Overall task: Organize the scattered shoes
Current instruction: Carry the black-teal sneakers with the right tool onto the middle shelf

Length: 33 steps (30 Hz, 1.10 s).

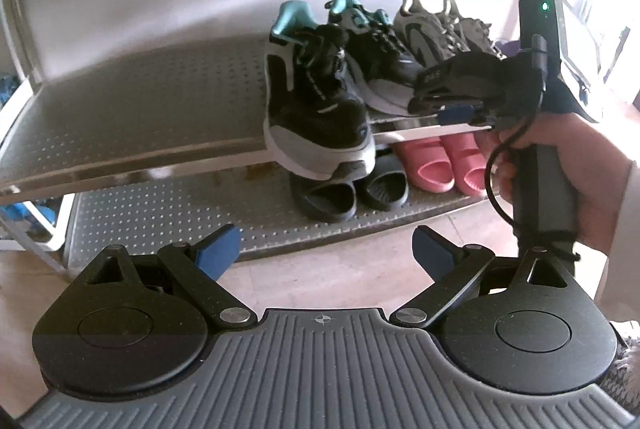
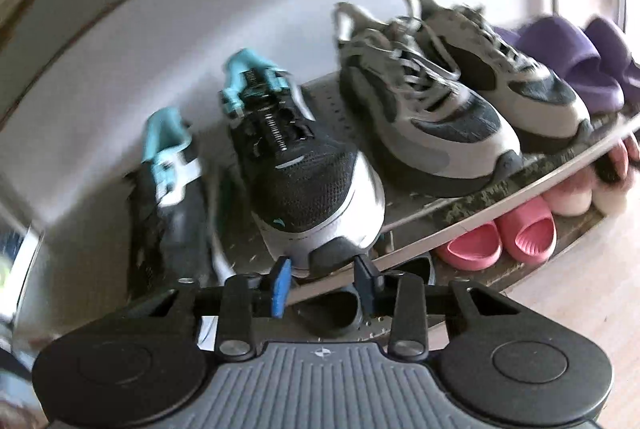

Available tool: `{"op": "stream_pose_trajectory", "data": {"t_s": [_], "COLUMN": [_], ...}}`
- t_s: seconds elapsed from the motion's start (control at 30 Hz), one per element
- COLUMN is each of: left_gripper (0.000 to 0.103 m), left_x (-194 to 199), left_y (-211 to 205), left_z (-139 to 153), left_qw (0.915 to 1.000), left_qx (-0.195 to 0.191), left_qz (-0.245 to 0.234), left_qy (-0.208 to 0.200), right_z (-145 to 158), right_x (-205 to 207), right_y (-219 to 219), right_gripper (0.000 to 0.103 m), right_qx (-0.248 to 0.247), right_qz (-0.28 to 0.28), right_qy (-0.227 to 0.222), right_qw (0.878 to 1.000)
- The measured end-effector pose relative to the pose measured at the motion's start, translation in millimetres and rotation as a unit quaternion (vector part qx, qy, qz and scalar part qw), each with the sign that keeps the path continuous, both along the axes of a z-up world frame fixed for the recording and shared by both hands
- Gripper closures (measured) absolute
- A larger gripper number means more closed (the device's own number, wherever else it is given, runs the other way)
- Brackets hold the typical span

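Two black sneakers with teal heels stand on the middle shelf (image 1: pixel 140 117) of a shoe rack. The left sneaker (image 1: pixel 316 117) (image 2: pixel 168 181) juts toe-first over the shelf's front edge. The right sneaker (image 1: pixel 376 69) (image 2: pixel 308 189) sits beside it. My right gripper (image 2: pixel 324 275) (image 1: pixel 428 105), held in a hand, is at that sneaker's toe. Its jaws are narrow and its pads touch both sides of the toe cap. My left gripper (image 1: pixel 326 257) hangs wide open and holds nothing, low in front of the rack's bottom shelf.
A grey sneaker pair (image 1: pixel 432 33) (image 2: pixel 432 117) stands right of the black ones, with purple slippers (image 2: pixel 572 61) beyond. Below are black slides (image 1: pixel 348 193) and pink slippers (image 1: pixel 440 165) (image 2: pixel 500 237). The shelf's left half holds no shoes. Wooden floor lies in front.
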<state>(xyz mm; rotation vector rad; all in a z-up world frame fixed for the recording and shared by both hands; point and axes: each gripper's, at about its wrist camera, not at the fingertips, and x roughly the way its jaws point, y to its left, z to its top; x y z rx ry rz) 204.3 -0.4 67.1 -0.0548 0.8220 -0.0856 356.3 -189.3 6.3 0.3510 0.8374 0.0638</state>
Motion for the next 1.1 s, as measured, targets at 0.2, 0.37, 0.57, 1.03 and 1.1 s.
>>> {"op": "stream_pose_trajectory", "data": {"t_s": [0.2, 0.37, 0.57, 1.03, 1.1], "left_gripper": [0.007, 0.007, 0.007, 0.007, 0.007], "left_x": [-7, -14, -23, -33, -34], "left_y": [13, 29, 44, 62, 63], "left_z": [0, 5, 11, 11, 12], "left_qw": [0.9998, 0.9991, 0.9977, 0.9969, 0.9969], "left_qx": [0.007, 0.004, 0.004, 0.003, 0.002], "left_qz": [0.018, 0.042, 0.067, 0.079, 0.078], "left_qy": [0.004, 0.0, -0.009, -0.001, -0.002], "right_z": [7, 12, 12, -8, -7], "right_x": [-8, -35, -70, -44, -37], "right_y": [2, 25, 61, 112, 115], "right_gripper": [0.047, 0.045, 0.033, 0.035, 0.036], "right_qx": [0.003, -0.026, -0.095, -0.052, -0.046], "right_qz": [0.021, 0.144, 0.293, 0.177, 0.159], "right_qy": [0.007, 0.053, 0.0, -0.027, -0.033], "right_qw": [1.0, 0.988, 0.951, 0.983, 0.986]}}
